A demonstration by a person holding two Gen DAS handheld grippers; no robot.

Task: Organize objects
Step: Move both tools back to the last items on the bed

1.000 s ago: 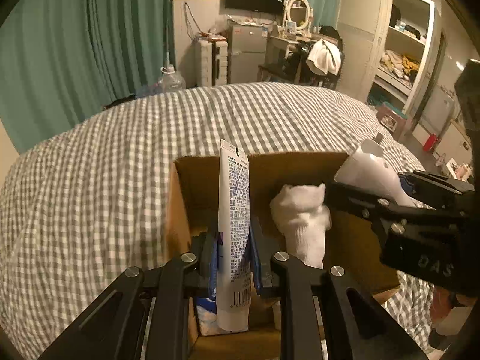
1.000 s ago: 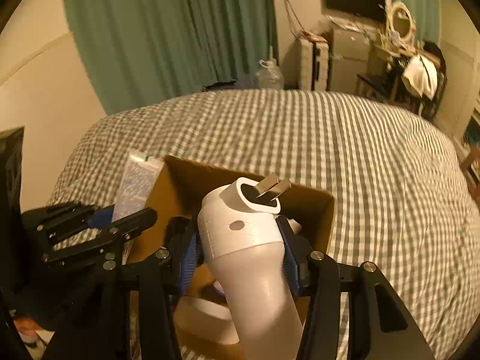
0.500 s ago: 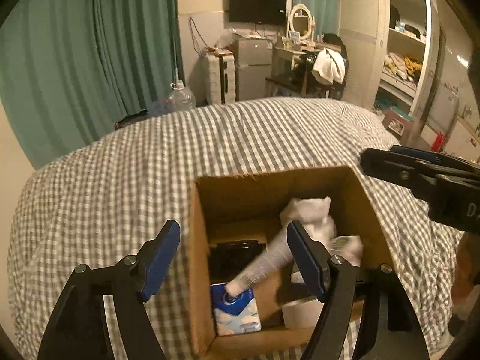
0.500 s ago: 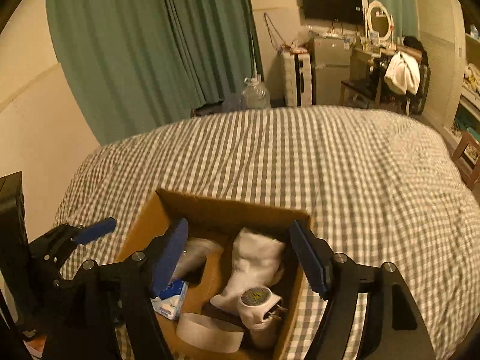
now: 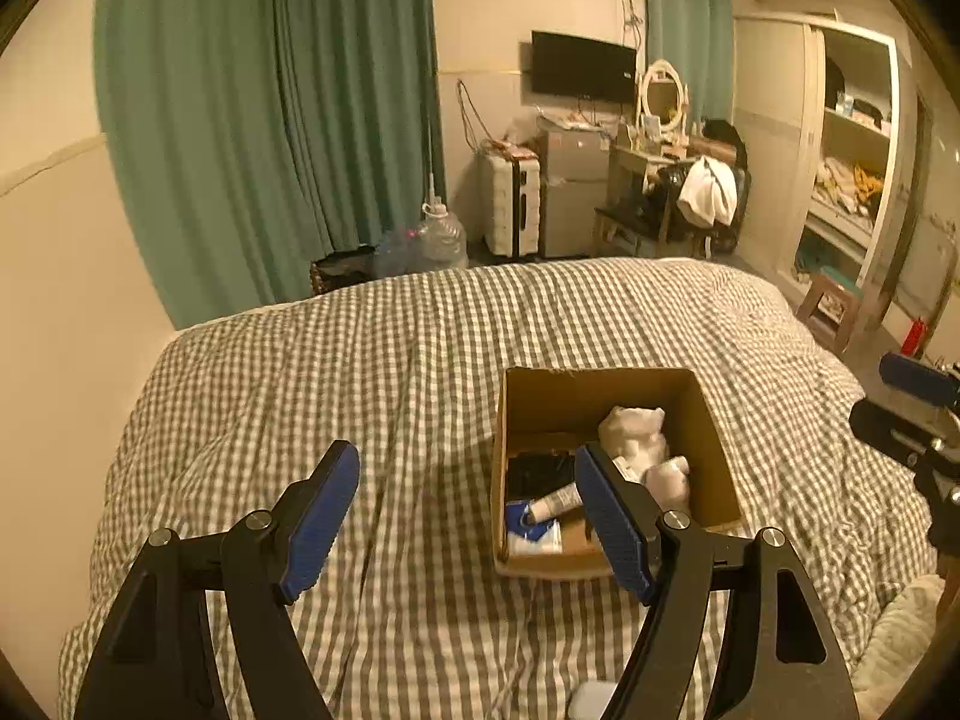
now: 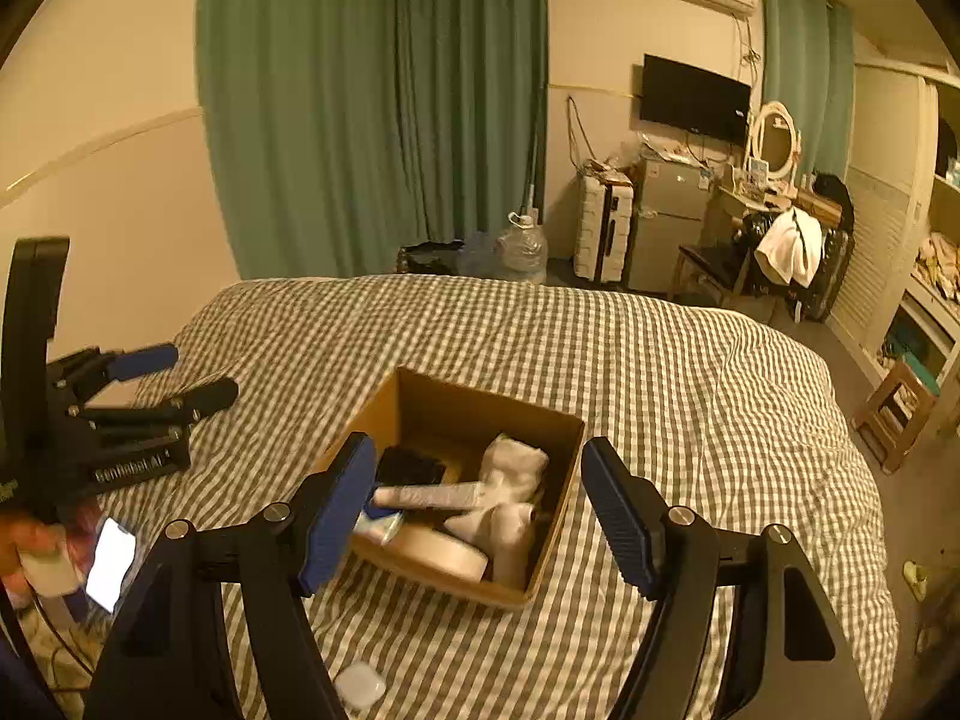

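A brown cardboard box (image 5: 714, 450) (image 6: 558, 516) sits on the checked bed. Inside lie a white sock (image 5: 636, 435) (image 6: 516, 465), a white tube (image 5: 555, 504) (image 6: 426, 495), a black item (image 5: 537, 468) (image 6: 411, 468), a blue-and-white packet (image 5: 534, 534), a tape roll (image 6: 438, 552) and a white plug adapter (image 6: 510, 540). My left gripper (image 5: 468, 516) is open and empty, raised to the left of the box. My right gripper (image 6: 480, 510) is open and empty, above the box's near side. Each gripper shows at the edge of the other's view (image 5: 912, 414) (image 6: 132, 396).
The grey-checked bedcover (image 5: 420, 360) (image 6: 690, 372) spreads all around the box. A small white case (image 6: 360, 684) lies on the bed's near edge. A lit phone (image 6: 111, 561) is at lower left. Green curtains, a water jug (image 6: 522, 249), suitcase and desk stand beyond the bed.
Both grippers opened and dropped the tube and the white adapter into the box, then pulled back and up. The box now looks smaller and farther off.
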